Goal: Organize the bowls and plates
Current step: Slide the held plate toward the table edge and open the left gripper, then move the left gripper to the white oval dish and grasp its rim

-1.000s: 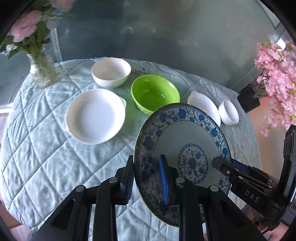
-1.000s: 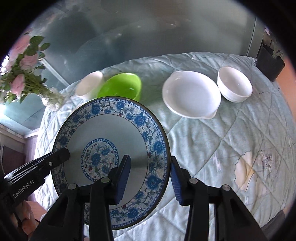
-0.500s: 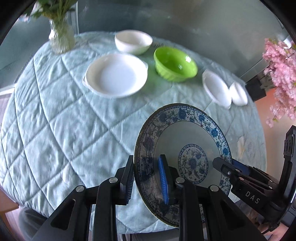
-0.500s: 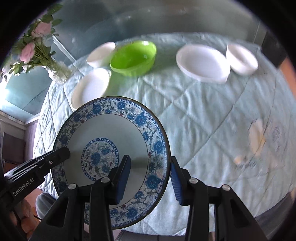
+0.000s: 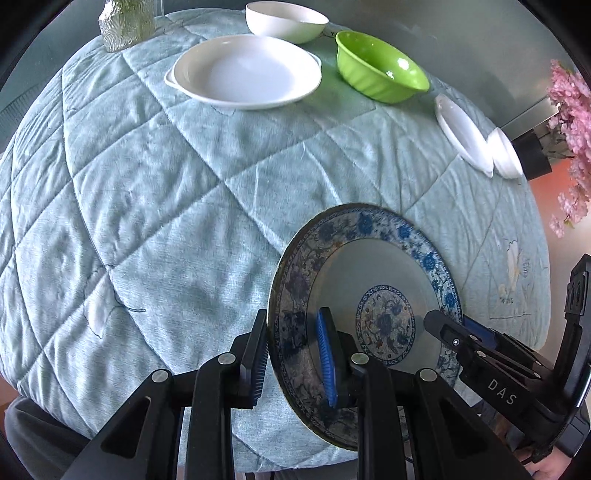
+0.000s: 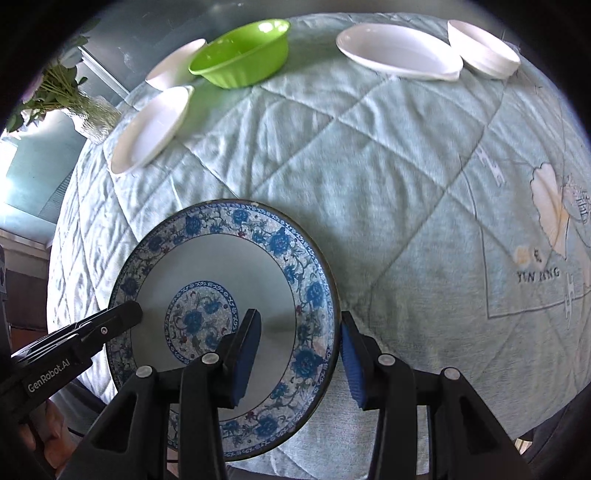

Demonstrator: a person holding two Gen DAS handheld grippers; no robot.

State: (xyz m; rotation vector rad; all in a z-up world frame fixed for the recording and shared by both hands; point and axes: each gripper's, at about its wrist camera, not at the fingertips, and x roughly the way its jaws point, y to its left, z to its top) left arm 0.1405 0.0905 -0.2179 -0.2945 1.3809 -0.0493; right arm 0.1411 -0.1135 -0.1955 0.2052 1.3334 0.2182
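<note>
A blue-and-white patterned plate (image 5: pixel 373 288) (image 6: pixel 207 280) is held between both grippers above the near edge of the round table. My left gripper (image 5: pixel 295 354) is shut on its left rim. My right gripper (image 6: pixel 299 354) is shut on its right rim, and each gripper shows in the other's view. On the far side stand a white handled plate (image 5: pixel 243 72) (image 6: pixel 151 129), a white bowl (image 5: pixel 286 22), a green bowl (image 5: pixel 380 66) (image 6: pixel 240 48), a second white handled plate (image 6: pixel 399 51) and a small white bowl (image 6: pixel 484 48).
The table wears a quilted light-blue cloth (image 5: pixel 155 192) with a stain and printed lettering (image 6: pixel 539 273) at the right. A glass vase of flowers (image 5: pixel 125 22) stands far left. Pink blossoms (image 5: pixel 572 118) hang at the right beyond the table.
Both grippers with the patterned plate have pulled back toward the near edge and lowered. The other dishes now sit farther away and have not moved on the table.
</note>
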